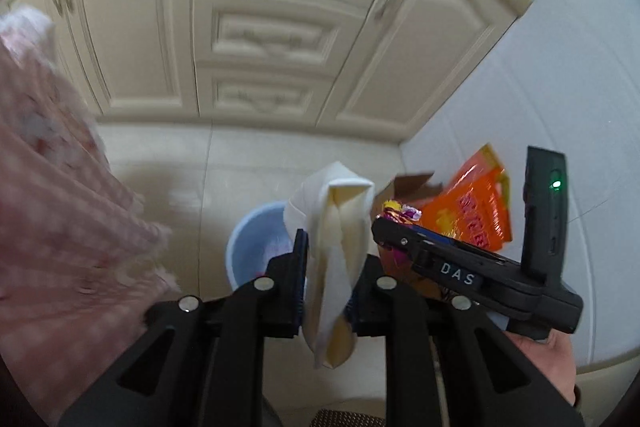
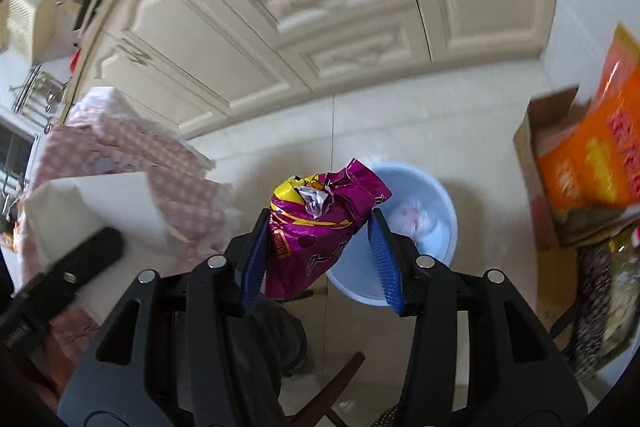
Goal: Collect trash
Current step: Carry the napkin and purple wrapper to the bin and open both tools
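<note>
Left gripper: closed on a folded white paper napkin, pinched at mid-frame with the paper's loose tail hanging below the pads. Right gripper: clamped on a crumpled purple snack wrapper, centre of frame, blue pads set fairly far apart because the wrapper is bulky, though contact on the right-hand pad looks slight. Blue bin on the pale tiled floor, right of centre in the right wrist view and just behind the wrapper; seen again low-centre in the left wrist view, partly hidden by the napkin, with some trash already inside.

Judged step: carrying both pieces to the bin for release. Worth doing well as follows:
- Bring each gripper squarely above the bin's mouth before opening, not merely near the rim.
- Lower close to the opening, since both pieces are light and likely to flutter sideways.
- Release one at a time, wrapper first perhaps, given its looser hold.
- Open wide enough to free the napkin's folds; may cling to the ribbed pad.

Nearby hazards: pink checked cloth at left of frame, cardboard box with an orange packet at right edge, close enough to catch a stray drop. Cream cabinet across the upper frame, well clear.
</note>
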